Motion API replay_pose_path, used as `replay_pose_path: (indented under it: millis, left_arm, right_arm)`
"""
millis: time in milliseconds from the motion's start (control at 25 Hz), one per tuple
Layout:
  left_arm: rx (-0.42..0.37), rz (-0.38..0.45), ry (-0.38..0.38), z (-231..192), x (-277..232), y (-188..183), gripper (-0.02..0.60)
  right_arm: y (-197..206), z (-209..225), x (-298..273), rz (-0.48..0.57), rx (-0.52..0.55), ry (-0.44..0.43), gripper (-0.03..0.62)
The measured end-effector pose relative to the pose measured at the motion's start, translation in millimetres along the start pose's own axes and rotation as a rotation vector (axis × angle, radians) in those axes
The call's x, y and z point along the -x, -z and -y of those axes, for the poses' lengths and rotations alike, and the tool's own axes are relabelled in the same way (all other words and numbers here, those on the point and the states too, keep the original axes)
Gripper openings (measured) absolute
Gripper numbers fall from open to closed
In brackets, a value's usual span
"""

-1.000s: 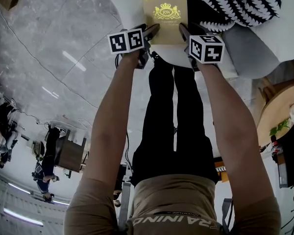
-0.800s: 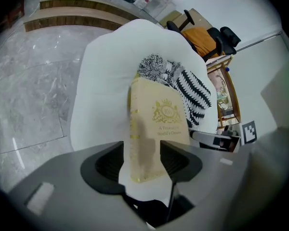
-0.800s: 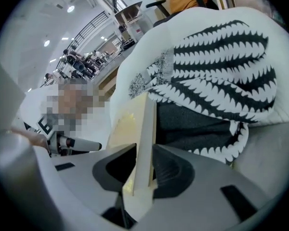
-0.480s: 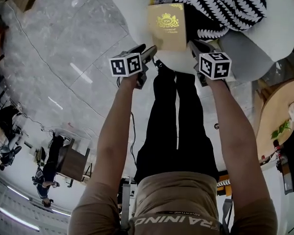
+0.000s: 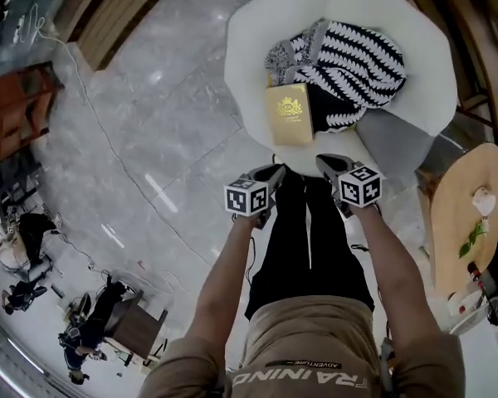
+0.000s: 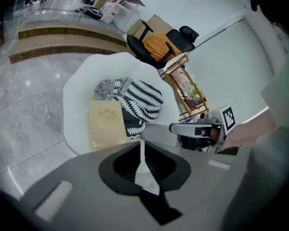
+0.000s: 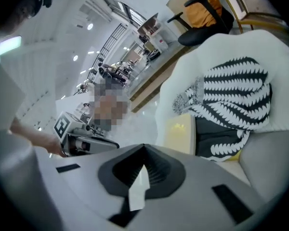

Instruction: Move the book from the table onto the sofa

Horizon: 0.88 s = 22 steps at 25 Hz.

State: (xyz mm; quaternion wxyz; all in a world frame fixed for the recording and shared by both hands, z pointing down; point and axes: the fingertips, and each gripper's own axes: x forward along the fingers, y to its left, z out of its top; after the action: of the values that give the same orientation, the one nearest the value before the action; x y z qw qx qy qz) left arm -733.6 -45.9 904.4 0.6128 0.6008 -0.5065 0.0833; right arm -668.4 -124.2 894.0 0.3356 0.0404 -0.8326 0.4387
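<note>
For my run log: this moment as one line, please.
book: on sofa, beside striped cushion | left gripper: jaws just closing, empty | right gripper: shut, empty

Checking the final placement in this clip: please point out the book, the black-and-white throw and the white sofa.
book [image 5: 289, 114], head view, middle of its gold cover.
black-and-white throw [image 5: 358, 60], head view, middle of its patterned top.
white sofa [image 5: 249, 56], head view, bare left part of the seat.
</note>
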Motion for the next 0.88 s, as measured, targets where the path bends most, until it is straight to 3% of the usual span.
replay_pose_path:
  millis: [80,200,400,560,880]
  left_arm:
    - [-0.035,0.017,-0.004,21.5,22.6,-2.5,0.009]
    - [-0.068,0.039,0.009,56.4,52.8,-4.7,0.006]
    - [-0.160,0.079,0.040,121.3,101.5,-28.5,0.006]
    - [-0.200,0.202,0.079,170.6,161.9,-68.4,0.006]
    - [-0.428,0.442,0.034,226.0,244.2,-162.2,0.006]
  right_arm:
    - [-5.6,-21.6,22.6,0.023,0.016,-0.028,0.005]
    - [-21.1,-52.2,62.3,0.078,0.012,-0.061,0.005]
    - [-74.3,-104.7,124.2,0.188,0.130,-0.106,0.005]
    - [-123.4,-166.2,165.6,0.297,0.137,-0.099,0.005]
    - [-227.7,-240.8,215.4,0.459,0.426,-0.023,0.005]
